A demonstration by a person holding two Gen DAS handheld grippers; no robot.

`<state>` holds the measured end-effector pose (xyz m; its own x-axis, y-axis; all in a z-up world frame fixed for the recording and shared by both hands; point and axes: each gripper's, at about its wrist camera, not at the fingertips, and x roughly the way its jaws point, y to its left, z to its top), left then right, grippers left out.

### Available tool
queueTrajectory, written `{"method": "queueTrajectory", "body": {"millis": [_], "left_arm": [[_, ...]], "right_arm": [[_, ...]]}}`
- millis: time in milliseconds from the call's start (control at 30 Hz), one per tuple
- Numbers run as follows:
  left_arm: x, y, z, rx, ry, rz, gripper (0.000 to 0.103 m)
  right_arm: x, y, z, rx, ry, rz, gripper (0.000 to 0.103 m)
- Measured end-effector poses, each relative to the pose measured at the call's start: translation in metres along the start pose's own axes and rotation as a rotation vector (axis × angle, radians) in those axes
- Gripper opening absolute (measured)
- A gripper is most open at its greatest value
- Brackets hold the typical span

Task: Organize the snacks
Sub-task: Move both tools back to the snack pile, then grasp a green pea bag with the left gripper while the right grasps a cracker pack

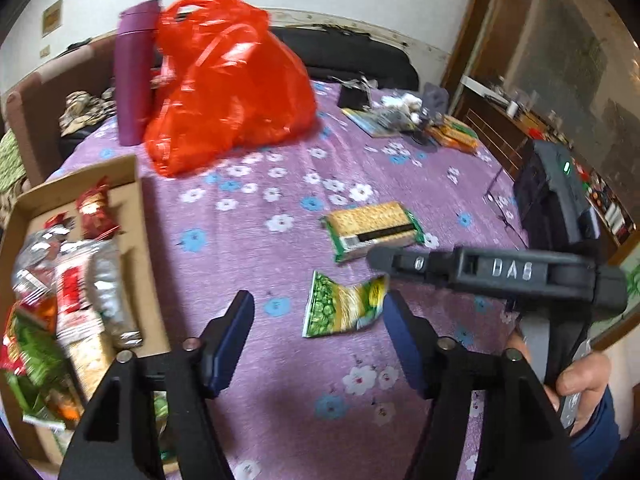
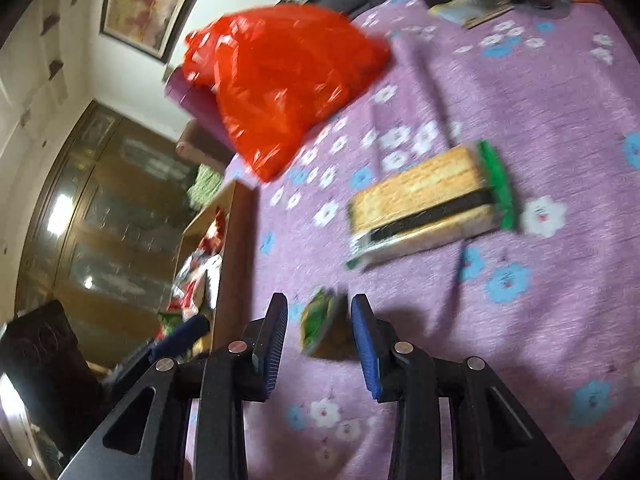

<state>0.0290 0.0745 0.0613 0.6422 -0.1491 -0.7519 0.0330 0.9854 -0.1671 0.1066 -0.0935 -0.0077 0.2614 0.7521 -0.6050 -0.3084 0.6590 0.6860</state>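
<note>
A cardboard box [image 1: 136, 216] at the left holds several snack packets [image 1: 76, 280]. A green pea snack packet [image 1: 344, 308] lies on the purple flowered tablecloth [image 1: 256, 264]. A green-edged cracker pack [image 1: 372, 230] lies just beyond it. My left gripper [image 1: 318, 316] is open and empty, low over the cloth beside the box. My right gripper [image 2: 319, 316] is open with its jaws on either side of the pea packet [image 2: 320, 320], not closed on it. It also shows from the side in the left wrist view [image 1: 380, 260]. The cracker pack [image 2: 432, 204] lies ahead of it.
A red plastic bag [image 1: 228, 80] and a purple flask [image 1: 134, 72] stand at the back left. Books, small packets and clutter [image 1: 404, 116] lie at the far right of the table. The box [image 2: 232, 256] and bag [image 2: 288, 88] sit left of my right gripper.
</note>
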Motion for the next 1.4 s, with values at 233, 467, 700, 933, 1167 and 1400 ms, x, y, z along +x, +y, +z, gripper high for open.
{"method": "queueTrajectory", "body": {"millis": [233, 467, 700, 933, 1167, 1400], "left_arm": [[0.047, -0.012, -0.001, 0.039, 0.111, -0.011, 0.076], [0.068, -0.032, -0.009, 0.116, 0.095, 0.034, 0.061], [0.068, -0.016, -0.007, 0.086, 0.039, 0.058, 0.041], [0.052, 0.011, 0.002, -0.015, -0.029, 0.076, 0.04], [0.028, 0.017, 0.007, -0.039, -0.131, 0.118, 0.04], [0.013, 0.034, 0.014, -0.111, -0.189, 0.156, 0.04]], "right_arm": [[-0.02, -0.017, 0.008, 0.077, -0.078, 0.002, 0.037], [-0.034, -0.02, 0.011, 0.058, -0.141, -0.046, 0.037], [-0.043, -0.039, 0.017, 0.095, -0.195, -0.104, 0.037], [-0.034, -0.062, 0.031, 0.164, -0.208, -0.15, 0.039], [-0.005, -0.026, 0.011, 0.067, -0.017, 0.036, 0.041], [-0.023, 0.004, 0.02, -0.109, -0.065, -0.151, 0.043]]}}
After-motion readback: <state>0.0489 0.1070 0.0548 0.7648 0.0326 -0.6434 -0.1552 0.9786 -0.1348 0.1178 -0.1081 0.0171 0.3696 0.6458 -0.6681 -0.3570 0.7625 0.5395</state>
